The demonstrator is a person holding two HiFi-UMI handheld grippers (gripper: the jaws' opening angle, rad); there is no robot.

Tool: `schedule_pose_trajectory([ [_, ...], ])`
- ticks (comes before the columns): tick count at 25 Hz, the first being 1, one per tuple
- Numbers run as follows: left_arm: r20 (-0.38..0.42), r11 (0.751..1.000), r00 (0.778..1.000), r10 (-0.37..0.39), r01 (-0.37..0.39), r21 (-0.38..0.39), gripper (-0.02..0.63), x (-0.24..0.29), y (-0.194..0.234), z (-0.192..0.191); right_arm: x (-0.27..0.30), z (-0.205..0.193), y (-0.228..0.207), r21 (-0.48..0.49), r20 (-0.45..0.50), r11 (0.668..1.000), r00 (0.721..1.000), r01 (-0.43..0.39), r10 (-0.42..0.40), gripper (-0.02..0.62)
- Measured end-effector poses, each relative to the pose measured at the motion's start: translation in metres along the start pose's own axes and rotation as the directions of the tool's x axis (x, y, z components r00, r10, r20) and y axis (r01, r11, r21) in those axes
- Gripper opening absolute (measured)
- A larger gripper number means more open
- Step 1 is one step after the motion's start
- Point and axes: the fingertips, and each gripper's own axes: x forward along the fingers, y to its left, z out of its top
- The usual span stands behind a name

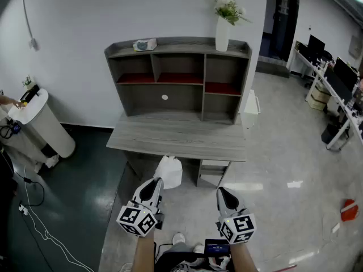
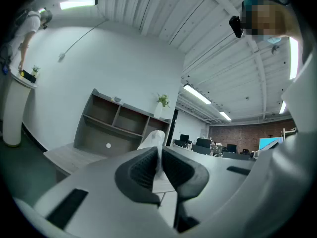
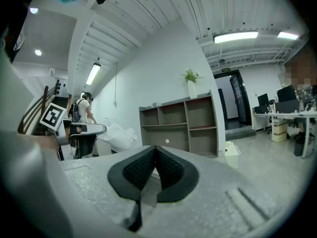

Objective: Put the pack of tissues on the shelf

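A white, soft pack of tissues (image 1: pixel 169 171) hangs in front of the desk edge, held by a thin edge of its wrapper. My left gripper (image 1: pixel 157 182) is shut on that edge; in the left gripper view the white wrapper (image 2: pixel 154 140) rises from between the closed pads of the left gripper (image 2: pixel 159 158). The grey shelf unit (image 1: pixel 180 78) with open compartments stands on the desk (image 1: pixel 181 137) ahead, some way off. My right gripper (image 1: pixel 222 192) is beside the left, shut and empty. In the right gripper view, beyond the right gripper (image 3: pixel 156 156), the pack (image 3: pixel 119 135) shows at the left.
A white vase with a plant (image 1: pixel 222 33) and a small box (image 1: pixel 145 44) sit on top of the shelf. A white bin (image 1: pixel 42 123) stands at the left with a person's hand over it. A small white bin (image 1: pixel 252 103) and office desks (image 1: pixel 334 89) are at the right.
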Motion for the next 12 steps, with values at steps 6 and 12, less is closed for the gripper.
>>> schedule_pose_trajectory([
  [6,0.009,1.000,1.000,0.015,-0.015,0.002,0.023,-0.016,-0.002,0.003,-0.011,0.003,0.010,0.004,0.009,1.000,1.000,-0.014,0.014,0.005],
  [12,0.030,1.000,0.999,0.020,-0.020,-0.002,0.023,-0.021,-0.004,0.005,-0.015,0.002,0.000,0.059,0.032,0.998,0.999,-0.010,0.008,0.005],
])
